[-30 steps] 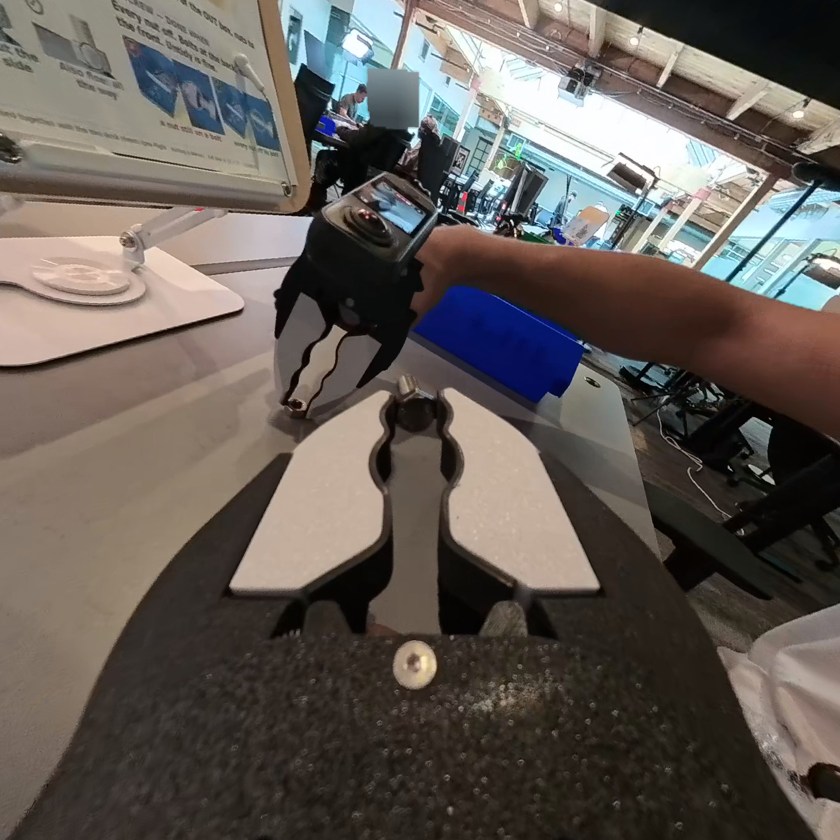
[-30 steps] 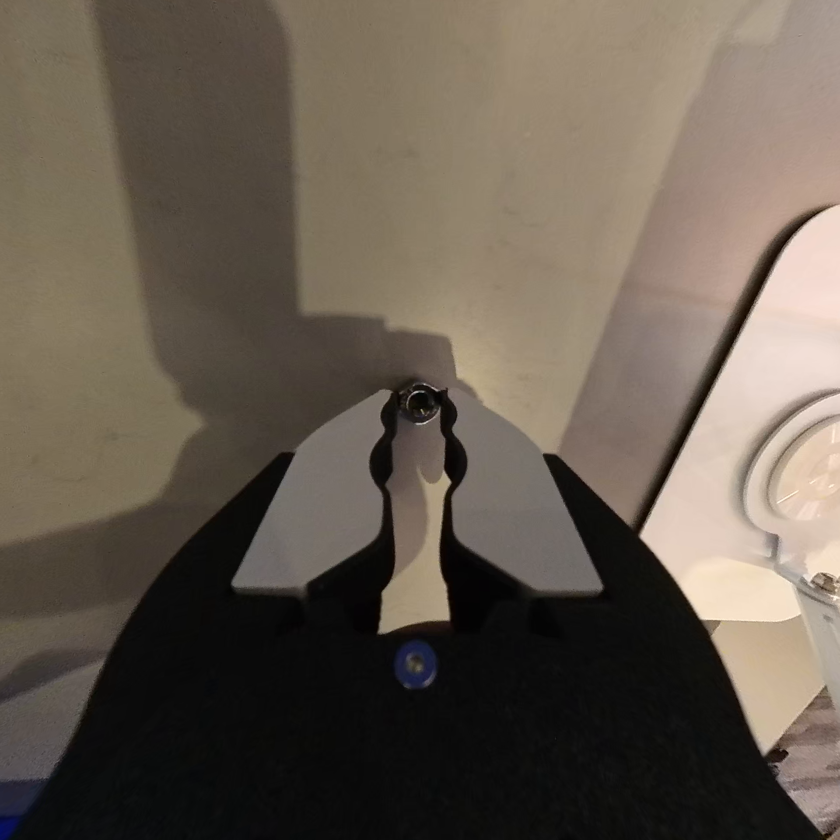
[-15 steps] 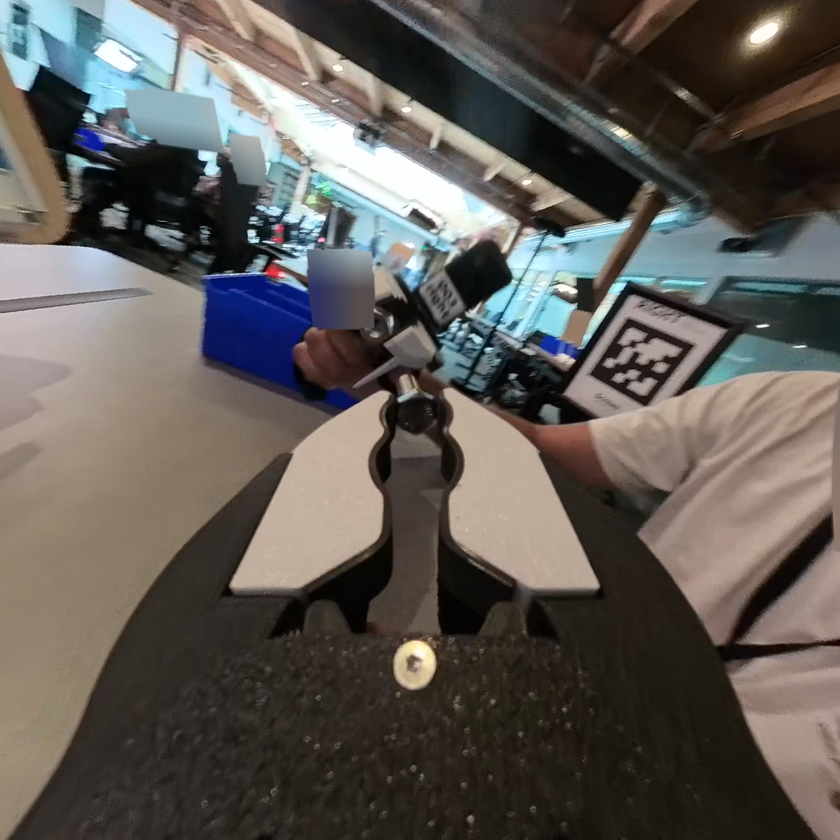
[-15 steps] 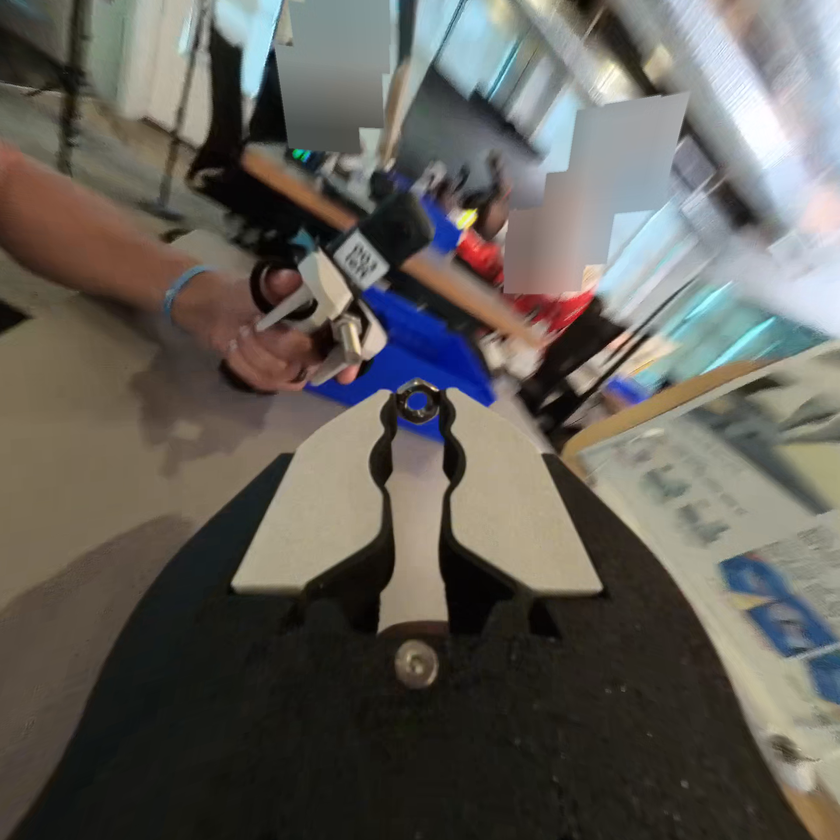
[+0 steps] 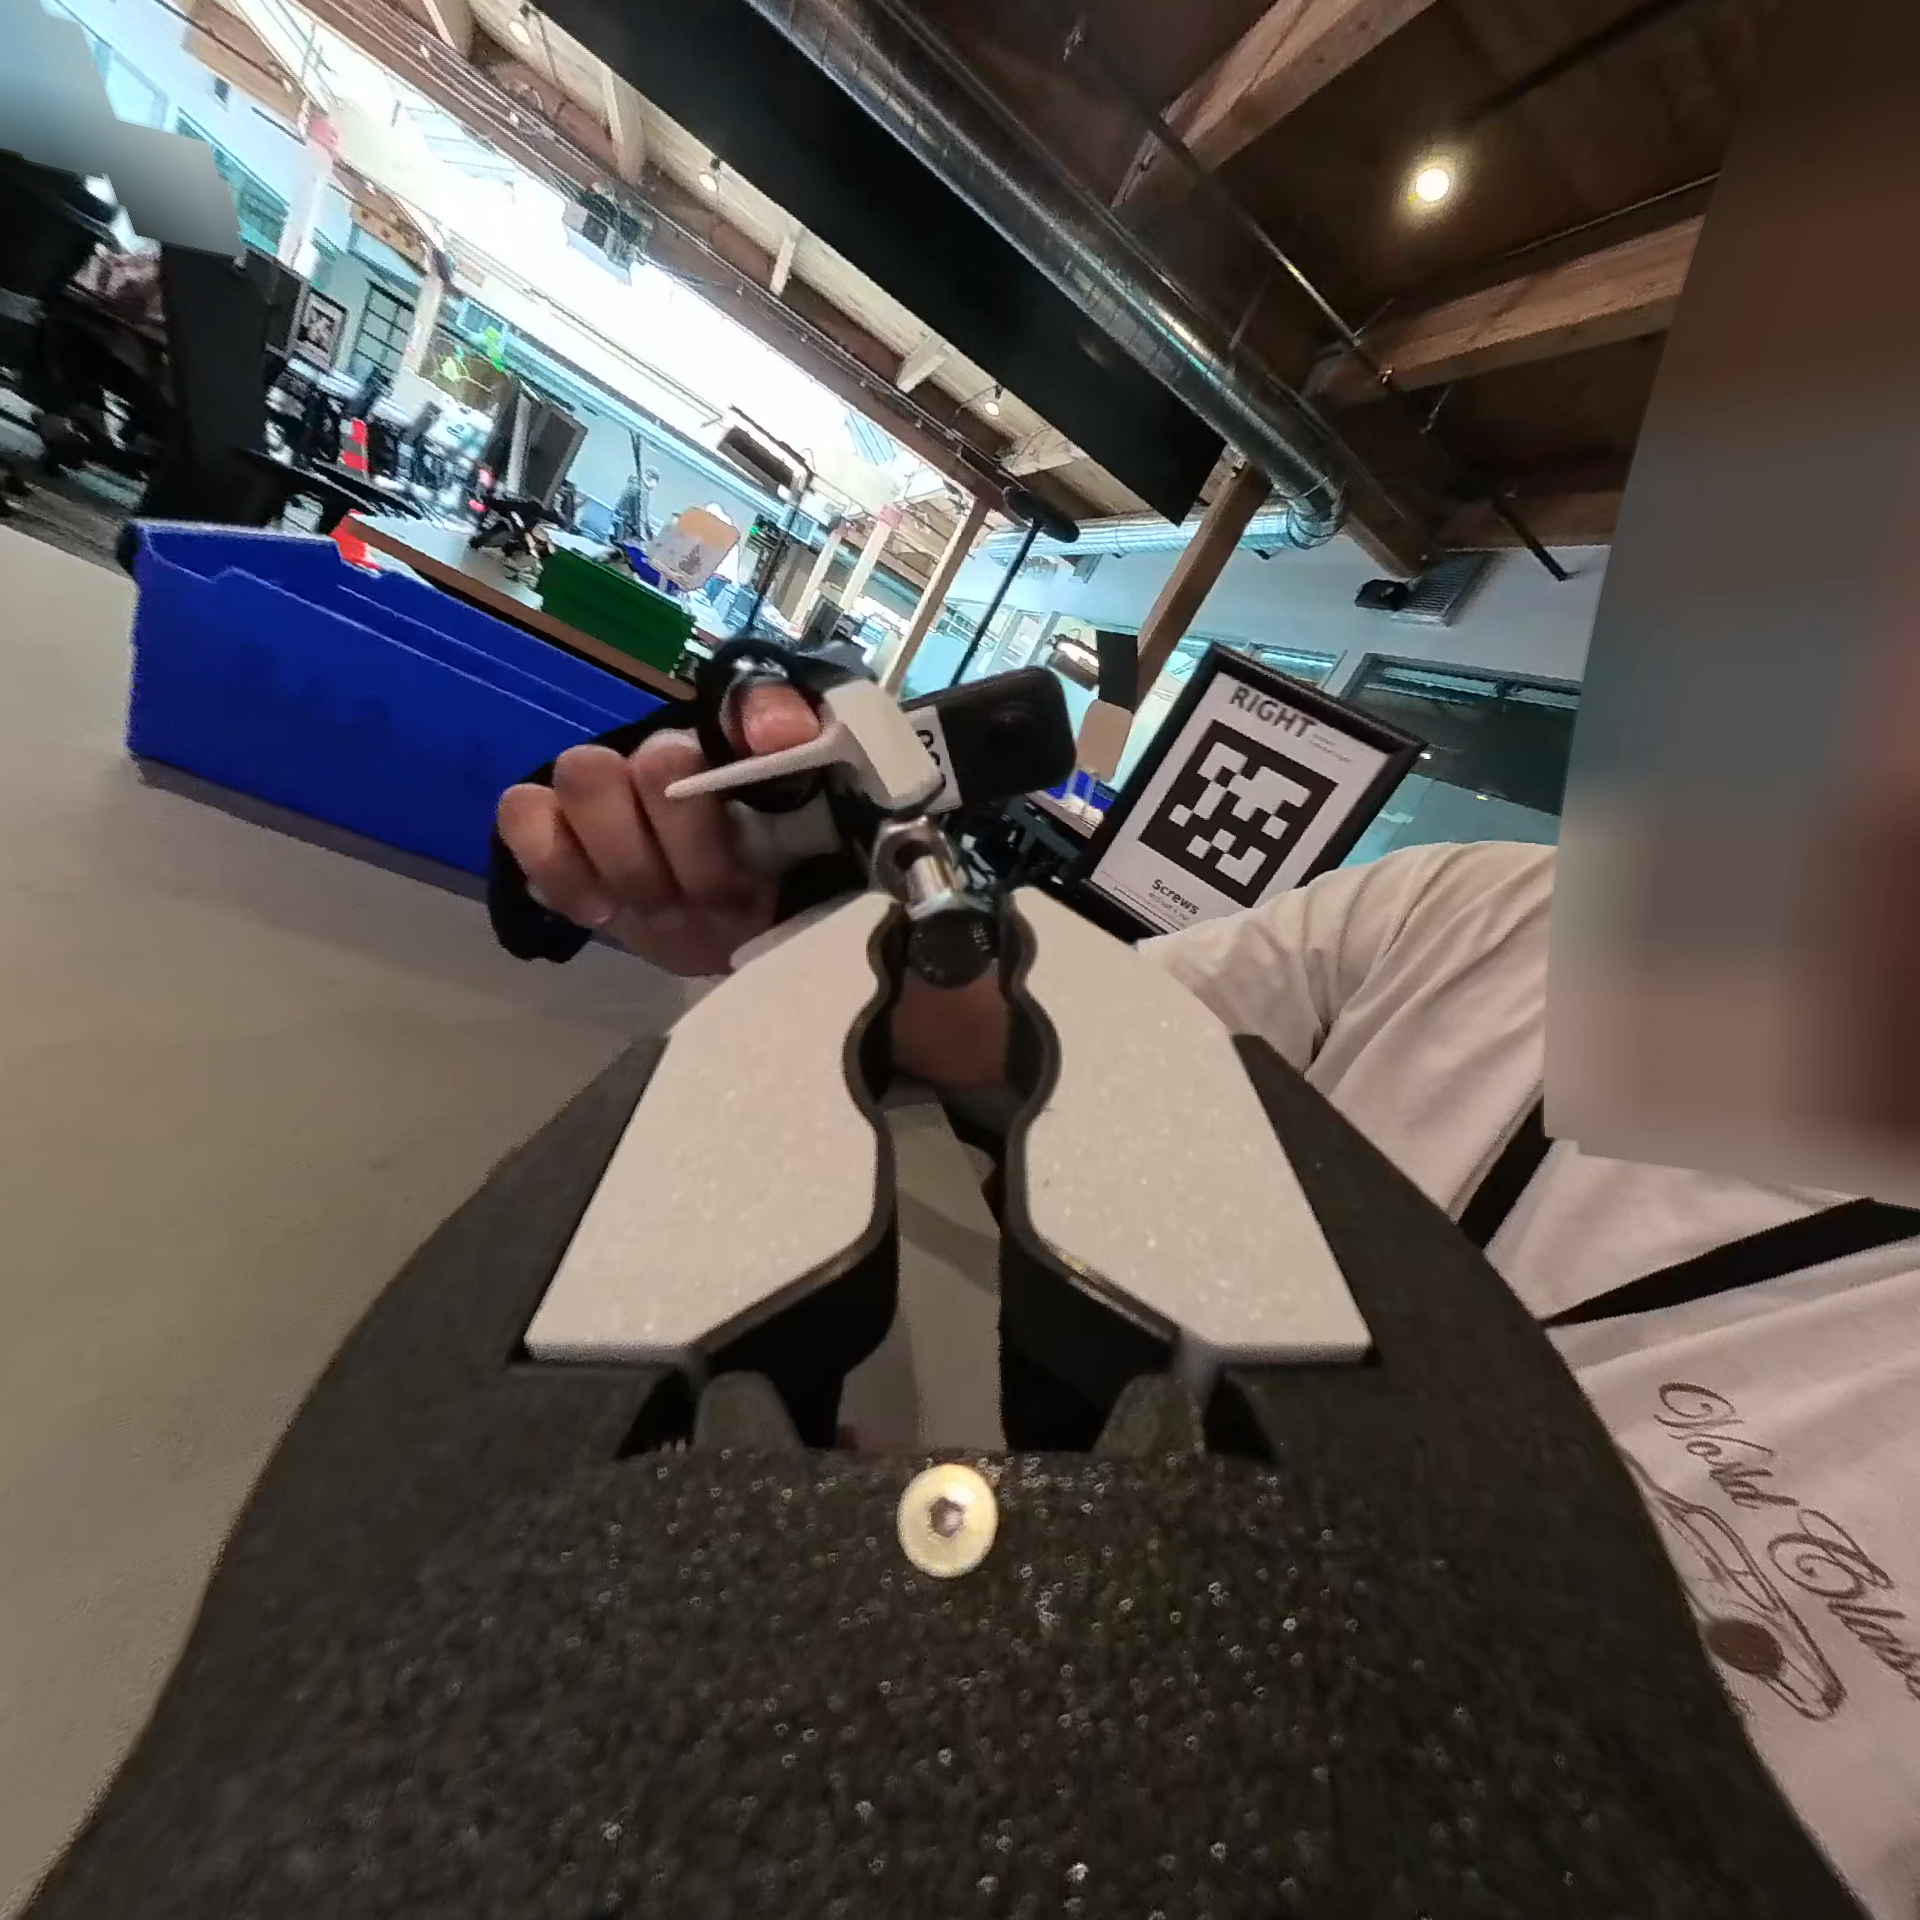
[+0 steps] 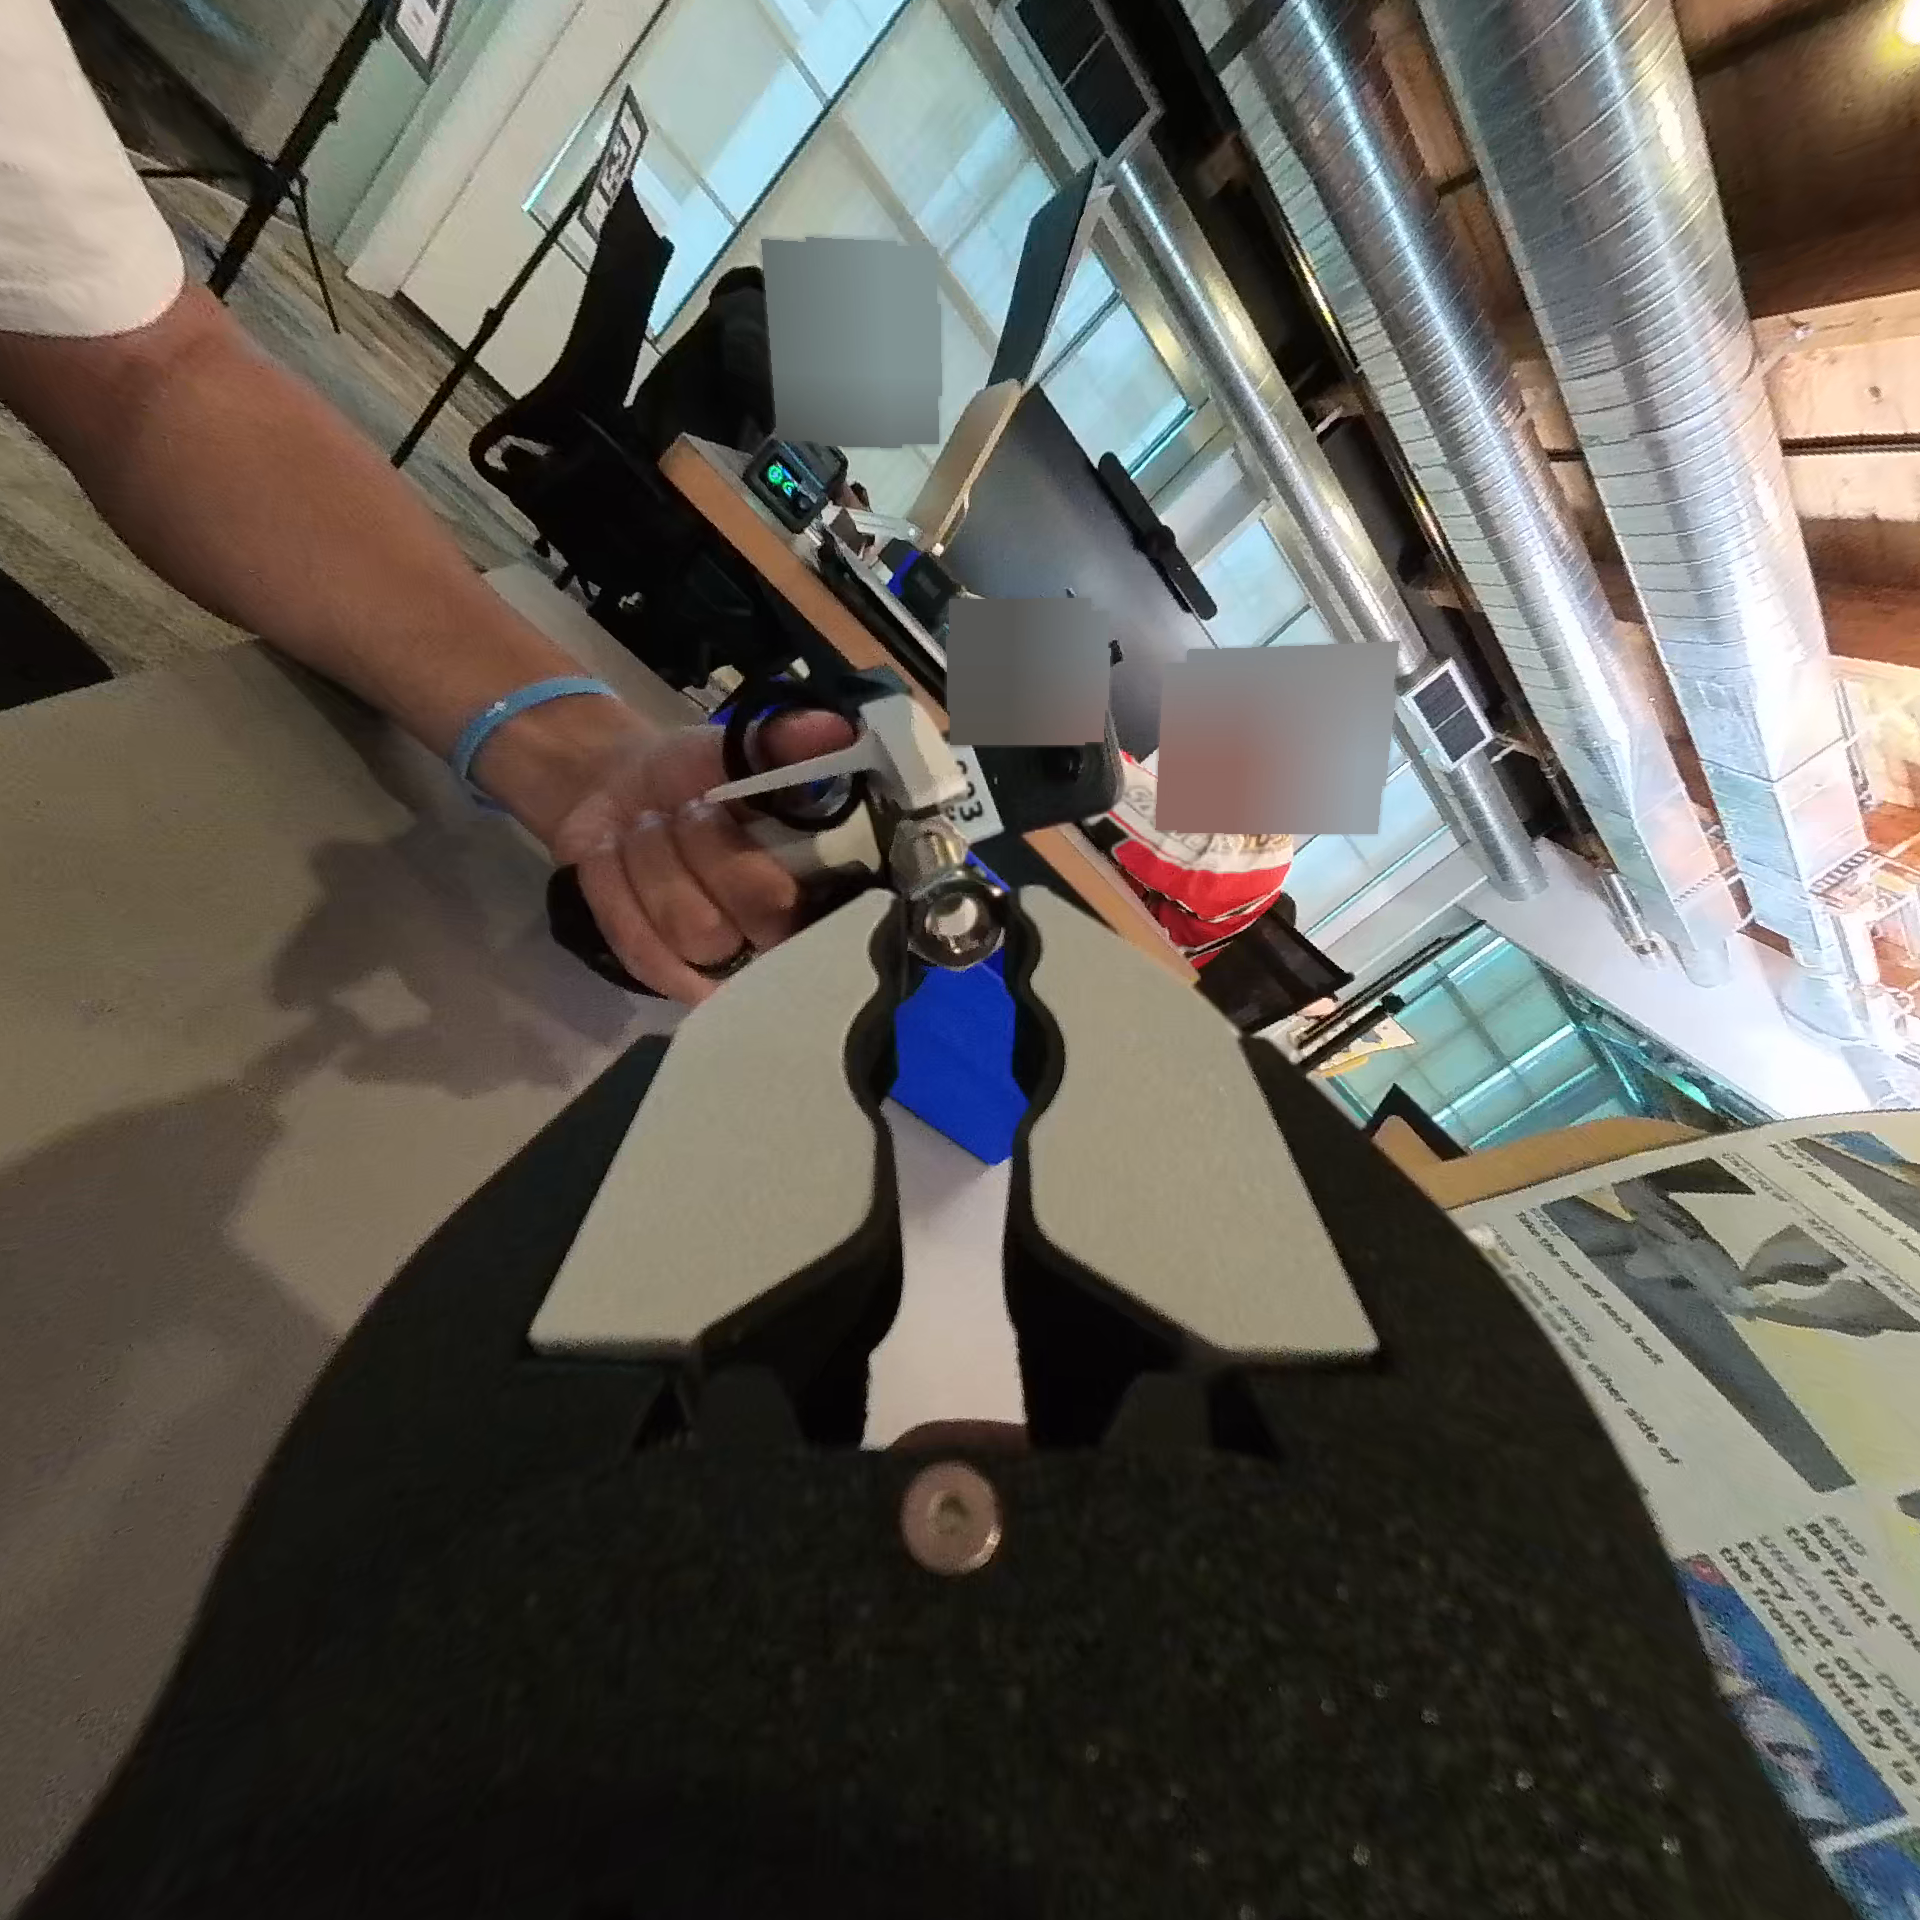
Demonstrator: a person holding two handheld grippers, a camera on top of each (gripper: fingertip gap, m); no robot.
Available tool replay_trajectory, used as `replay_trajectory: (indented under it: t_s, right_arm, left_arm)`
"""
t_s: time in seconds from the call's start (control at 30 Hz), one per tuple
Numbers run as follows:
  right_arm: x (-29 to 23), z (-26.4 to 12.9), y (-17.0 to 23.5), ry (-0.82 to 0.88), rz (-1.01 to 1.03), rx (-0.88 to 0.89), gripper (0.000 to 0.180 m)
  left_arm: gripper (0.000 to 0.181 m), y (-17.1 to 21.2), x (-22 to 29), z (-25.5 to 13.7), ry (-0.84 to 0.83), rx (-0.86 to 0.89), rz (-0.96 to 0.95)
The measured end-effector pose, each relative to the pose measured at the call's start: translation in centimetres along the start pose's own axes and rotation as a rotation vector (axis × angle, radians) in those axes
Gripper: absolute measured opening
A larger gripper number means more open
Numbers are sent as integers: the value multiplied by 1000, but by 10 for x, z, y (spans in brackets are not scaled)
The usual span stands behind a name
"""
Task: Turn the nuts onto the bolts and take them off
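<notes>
- Left tongs (image 5: pixel 948 940) clamp the bolt (image 5: pixel 940 914) by its dark head; its shank points straight ahead into the nut.
- Right tongs (image 6: pixel 954 925) clamp the nut (image 6: pixel 954 923), bore in line with the bolt.
- Both are held tip to tip above the desk (image 5: pixel 208 1039); a blue bin (image 5: pixel 343 696) sits beyond.

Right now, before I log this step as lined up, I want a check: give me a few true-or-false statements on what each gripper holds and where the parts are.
1. The left gripper is shut on a bolt. True.
2. The right gripper is open and empty. False: it is shut on a nut.
3. Bolt and nut lie on the table. False: both are held up off it, close together.
4. A blue bin stands on the table. True.
</notes>
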State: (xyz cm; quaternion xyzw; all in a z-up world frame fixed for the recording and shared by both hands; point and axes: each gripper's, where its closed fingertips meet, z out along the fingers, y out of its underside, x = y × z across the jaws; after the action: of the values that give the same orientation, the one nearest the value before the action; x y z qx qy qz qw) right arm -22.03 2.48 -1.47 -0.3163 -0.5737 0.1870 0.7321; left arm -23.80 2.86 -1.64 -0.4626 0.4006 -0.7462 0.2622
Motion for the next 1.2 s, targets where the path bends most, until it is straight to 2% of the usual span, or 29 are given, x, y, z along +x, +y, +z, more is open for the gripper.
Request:
replay_trajectory:
  t_s: [0.4,0.57,0.73,1.2]
  right_arm:
    - [-6,2,0,-17,-13,14,17]
    - [-3,2,2,44,-16,0,17]
    - [1,3,6,43,262,-6,17]
    - [9,5,12,-68,1081,126,17]
  left_arm:
    - [16,2,-1,1,56,22,-81]
    - [16,-2,-4,1,60,66,-111]
    - [16,-4,-5,0,-17,58,-3]
    - [16,-9,-5,1,-250,-15,395]
